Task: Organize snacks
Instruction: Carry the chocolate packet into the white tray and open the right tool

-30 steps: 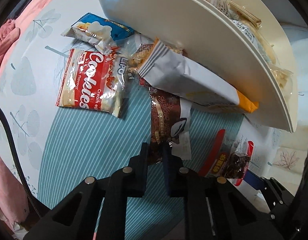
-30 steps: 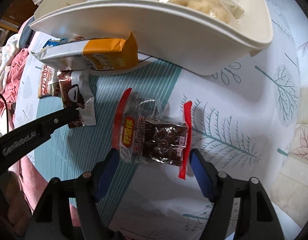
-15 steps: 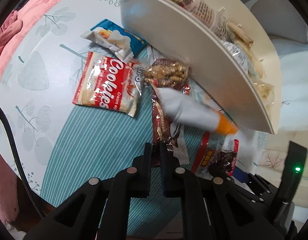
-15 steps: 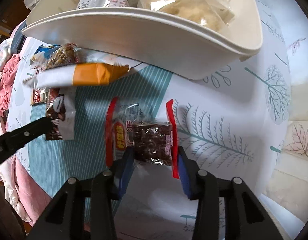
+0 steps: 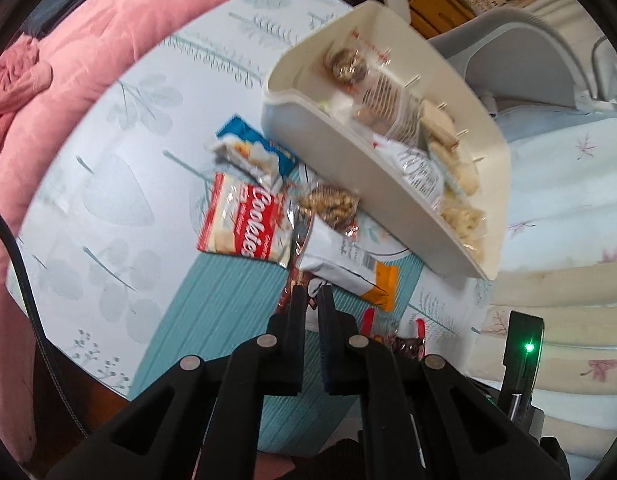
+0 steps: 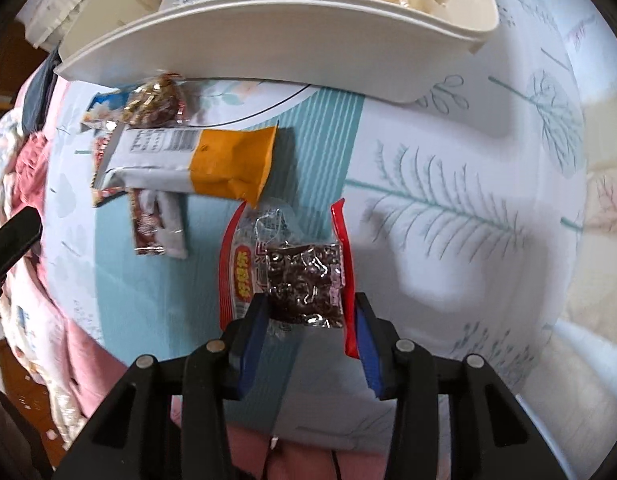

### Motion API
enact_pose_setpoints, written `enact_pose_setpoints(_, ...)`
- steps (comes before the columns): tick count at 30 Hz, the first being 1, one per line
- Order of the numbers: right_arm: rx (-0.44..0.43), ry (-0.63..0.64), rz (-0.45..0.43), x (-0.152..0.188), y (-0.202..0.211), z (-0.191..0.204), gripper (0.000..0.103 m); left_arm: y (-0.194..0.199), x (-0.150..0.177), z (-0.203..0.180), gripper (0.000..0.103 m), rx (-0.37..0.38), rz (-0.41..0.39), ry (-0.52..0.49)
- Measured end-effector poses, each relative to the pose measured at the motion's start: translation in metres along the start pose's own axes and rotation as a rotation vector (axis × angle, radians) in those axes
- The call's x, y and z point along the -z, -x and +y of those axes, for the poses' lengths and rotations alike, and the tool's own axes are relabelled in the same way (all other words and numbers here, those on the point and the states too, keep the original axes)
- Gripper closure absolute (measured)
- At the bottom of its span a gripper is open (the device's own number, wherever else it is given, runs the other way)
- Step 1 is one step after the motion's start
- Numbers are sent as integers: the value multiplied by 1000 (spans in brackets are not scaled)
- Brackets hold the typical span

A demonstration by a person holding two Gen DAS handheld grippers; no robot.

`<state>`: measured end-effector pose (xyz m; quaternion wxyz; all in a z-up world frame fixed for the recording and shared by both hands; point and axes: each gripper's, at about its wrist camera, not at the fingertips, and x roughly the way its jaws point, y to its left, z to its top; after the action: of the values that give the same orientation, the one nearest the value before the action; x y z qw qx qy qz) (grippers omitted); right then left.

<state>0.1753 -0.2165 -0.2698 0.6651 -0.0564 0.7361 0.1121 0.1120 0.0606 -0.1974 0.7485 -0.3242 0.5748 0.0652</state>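
Lifted from the table since a second ago, the brown snack packet [image 5: 298, 280] is pinched in the closed left gripper [image 5: 311, 300], the red-edged packet [image 6: 286, 268] is clamped by the half-closed right gripper [image 6: 308, 308], while the white bin [image 5: 388, 184] is partly filled and several packets are left outside.

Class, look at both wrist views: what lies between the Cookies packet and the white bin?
In the left wrist view, a clear bag of brown nuts lies between the Cookies packet and the white bin.

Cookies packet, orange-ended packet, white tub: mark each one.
Cookies packet [image 5: 244, 224]: left wrist view, on its red front.
Orange-ended packet [image 6: 232, 164]: right wrist view, on its orange end.
White tub [image 6: 268, 52]: right wrist view, on its outer wall.
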Motion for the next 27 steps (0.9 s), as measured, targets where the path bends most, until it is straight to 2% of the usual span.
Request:
enact_pose_setpoints(10, -134, -75, -28, 8, 43, 19, 61, 32, -20, -3, 99, -11, -21, -84)
enact_pose_setpoints(18, -204, -101, -149, 19, 82, 43, 61, 51, -41, 2, 99, -22, -39, -149)
enact_pose_setpoints(27, -235, -161, -288, -14, 105, 55, 61, 60, -60, 11, 99, -5, -44, -223)
